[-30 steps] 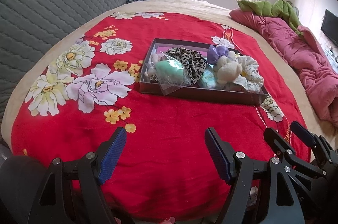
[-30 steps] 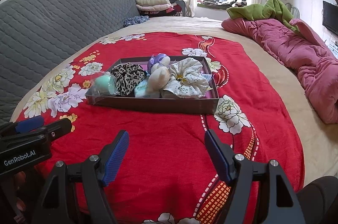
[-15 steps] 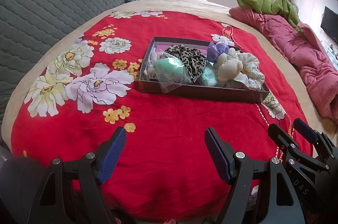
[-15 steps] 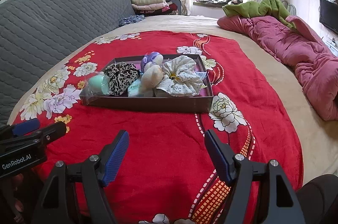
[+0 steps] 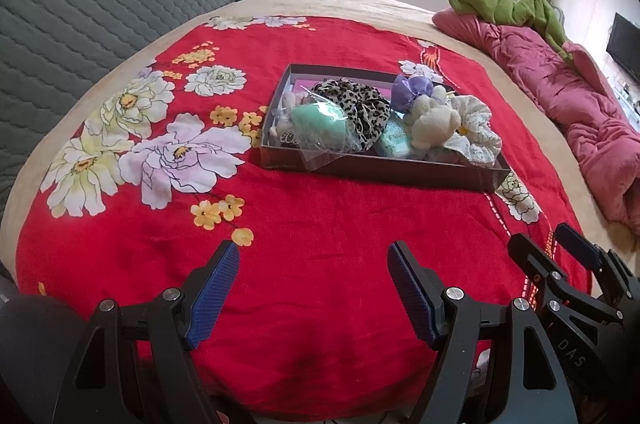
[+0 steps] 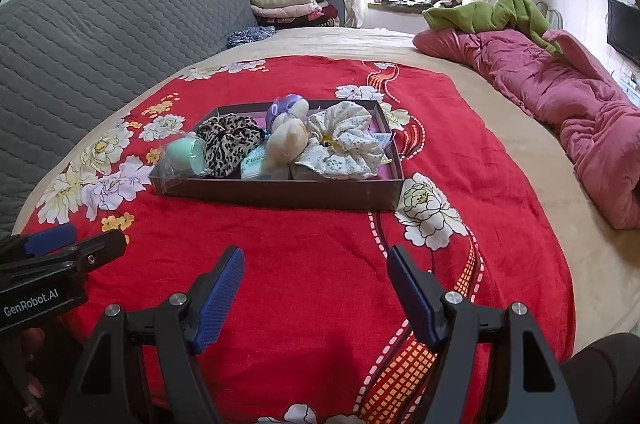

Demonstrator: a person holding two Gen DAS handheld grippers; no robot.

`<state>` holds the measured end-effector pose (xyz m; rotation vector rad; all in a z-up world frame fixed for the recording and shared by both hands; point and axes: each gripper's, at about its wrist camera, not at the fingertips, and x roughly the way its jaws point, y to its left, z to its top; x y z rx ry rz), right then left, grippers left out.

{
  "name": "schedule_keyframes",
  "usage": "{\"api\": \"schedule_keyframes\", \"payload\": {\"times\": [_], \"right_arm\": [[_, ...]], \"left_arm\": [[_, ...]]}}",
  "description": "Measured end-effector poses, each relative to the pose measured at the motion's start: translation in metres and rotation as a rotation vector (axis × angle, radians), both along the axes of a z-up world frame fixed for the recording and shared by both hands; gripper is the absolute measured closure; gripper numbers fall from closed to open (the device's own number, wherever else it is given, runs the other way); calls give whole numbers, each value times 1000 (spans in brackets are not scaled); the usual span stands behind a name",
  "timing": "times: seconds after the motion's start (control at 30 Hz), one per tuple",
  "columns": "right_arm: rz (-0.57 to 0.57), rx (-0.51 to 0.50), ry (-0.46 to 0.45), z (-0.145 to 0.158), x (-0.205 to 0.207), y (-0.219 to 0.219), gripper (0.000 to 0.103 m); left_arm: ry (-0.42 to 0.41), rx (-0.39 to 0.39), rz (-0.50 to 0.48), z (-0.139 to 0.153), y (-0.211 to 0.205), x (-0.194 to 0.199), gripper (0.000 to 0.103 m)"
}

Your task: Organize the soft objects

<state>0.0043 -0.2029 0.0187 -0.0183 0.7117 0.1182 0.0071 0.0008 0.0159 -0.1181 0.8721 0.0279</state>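
Note:
A dark shallow box [image 5: 400, 173] [image 6: 280, 193] sits on the red floral blanket. It holds a leopard-print scrunchie [image 5: 360, 106] [image 6: 228, 140], a mint sponge in clear wrap [image 5: 318, 120] [image 6: 184, 153], a purple scrunchie [image 5: 412, 90] [image 6: 282, 104], a cream plush [image 5: 434, 122] [image 6: 286, 142], a white floral scrunchie [image 5: 476, 128] [image 6: 344, 140] and a mint packet [image 5: 394, 140] [image 6: 254, 162]. My left gripper [image 5: 314, 290] is open and empty, well short of the box. My right gripper [image 6: 316, 290] is open and empty too; it also shows in the left wrist view [image 5: 560, 256].
A grey quilted headboard [image 6: 100, 24] runs along the left. A pink duvet [image 6: 560, 104] with a green blanket [image 6: 492, 12] lies at the right. Folded clothes [image 6: 288, 6] are stacked by the window. The left gripper shows in the right wrist view [image 6: 60, 252].
Both grippers have drifted slightly back and lower from the box; the box and its contents have not moved. Both stay open.

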Motion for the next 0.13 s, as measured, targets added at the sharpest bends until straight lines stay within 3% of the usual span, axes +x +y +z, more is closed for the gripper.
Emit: {"api": "schedule_keyframes", "payload": {"times": [0.13], "right_arm": [[19,-2,2,-5,7,-4,30]], "left_arm": [[6,-39,-46,-4,1,6,26]]}}
